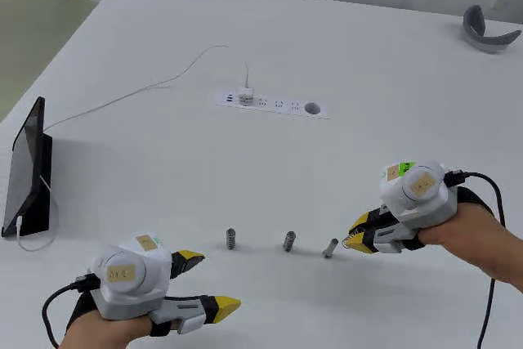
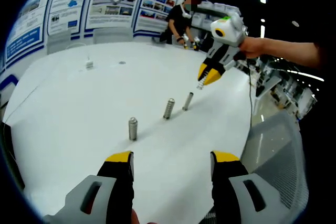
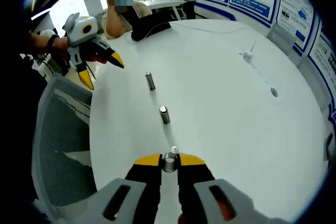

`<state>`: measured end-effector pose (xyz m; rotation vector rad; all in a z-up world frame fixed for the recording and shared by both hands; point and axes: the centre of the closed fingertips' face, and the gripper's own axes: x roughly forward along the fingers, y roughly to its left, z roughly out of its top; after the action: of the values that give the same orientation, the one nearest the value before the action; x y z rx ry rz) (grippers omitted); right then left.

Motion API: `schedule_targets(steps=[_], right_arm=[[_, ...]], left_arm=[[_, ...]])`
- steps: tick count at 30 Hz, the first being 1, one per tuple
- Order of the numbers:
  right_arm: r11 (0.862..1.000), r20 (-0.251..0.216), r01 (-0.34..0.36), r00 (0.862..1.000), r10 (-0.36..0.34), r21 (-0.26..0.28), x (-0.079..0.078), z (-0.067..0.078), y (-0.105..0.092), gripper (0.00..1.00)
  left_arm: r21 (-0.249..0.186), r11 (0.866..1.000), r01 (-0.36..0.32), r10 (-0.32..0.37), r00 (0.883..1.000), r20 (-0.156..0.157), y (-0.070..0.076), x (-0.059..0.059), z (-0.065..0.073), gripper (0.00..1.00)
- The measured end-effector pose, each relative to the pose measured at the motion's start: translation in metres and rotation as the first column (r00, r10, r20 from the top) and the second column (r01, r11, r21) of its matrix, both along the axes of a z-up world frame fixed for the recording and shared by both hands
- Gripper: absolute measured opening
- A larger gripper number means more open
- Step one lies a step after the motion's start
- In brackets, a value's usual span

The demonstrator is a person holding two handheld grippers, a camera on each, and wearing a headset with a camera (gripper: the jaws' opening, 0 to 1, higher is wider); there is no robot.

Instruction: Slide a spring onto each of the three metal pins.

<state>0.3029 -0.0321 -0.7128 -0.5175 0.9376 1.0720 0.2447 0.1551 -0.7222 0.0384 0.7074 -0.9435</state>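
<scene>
Since one pin [image 1: 330,248] is bare, right hand-held gripper [image 1: 353,242]: you pinch a spring [image 3: 169,162] at its tip
Left hand-held gripper [image 1: 214,282]: gaping — parked clear

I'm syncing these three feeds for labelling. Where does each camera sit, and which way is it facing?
Head view: on the headset, looking forward and down at the table; both hands hold the left tool and right tool.
Left gripper view: on the left tool, looking past its open jaws at the pins; the right tool shows upper right.
Right gripper view: on the right tool, jaws shut on a spring, facing the left tool.
Shared: the gripper views face each other across the three pins.
</scene>
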Motion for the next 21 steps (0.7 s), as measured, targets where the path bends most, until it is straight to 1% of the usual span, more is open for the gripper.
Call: schedule_targets(steps=[8, 13, 15, 18, 21], right_arm=[[1.000, -0.009, -0.018, 1.000, 0.018, -0.006, 0.006, -0.009, 0.005, 0.13], [1.000, -0.014, -0.022, 1.000, 0.022, -0.009, 0.007, -0.013, 0.008, 0.13], [1.000, -0.012, -0.025, 1.000, 0.025, -0.013, 0.008, -0.015, 0.008, 0.13], [0.999, -0.009, -0.029, 1.000, 0.028, -0.020, 0.008, -0.018, 0.009, 0.13], [0.999, -0.004, -0.024, 1.000, 0.024, -0.020, 0.009, -0.020, 0.010, 0.13]], left_arm=[[0.000, 1.000, -0.017, 0.017, 1.000, -0.007, 0.005, -0.001, 0.000, 0.60], [-0.003, 1.000, -0.028, 0.028, 1.000, -0.011, 0.008, 0.000, 0.000, 0.60], [-0.004, 1.000, -0.030, 0.030, 0.999, -0.012, 0.008, 0.000, 0.000, 0.60], [-0.018, 0.999, -0.036, 0.036, 0.999, -0.018, 0.008, 0.000, 0.001, 0.58], [-0.017, 0.999, -0.037, 0.036, 0.999, -0.021, 0.008, -0.002, 0.000, 0.57]])
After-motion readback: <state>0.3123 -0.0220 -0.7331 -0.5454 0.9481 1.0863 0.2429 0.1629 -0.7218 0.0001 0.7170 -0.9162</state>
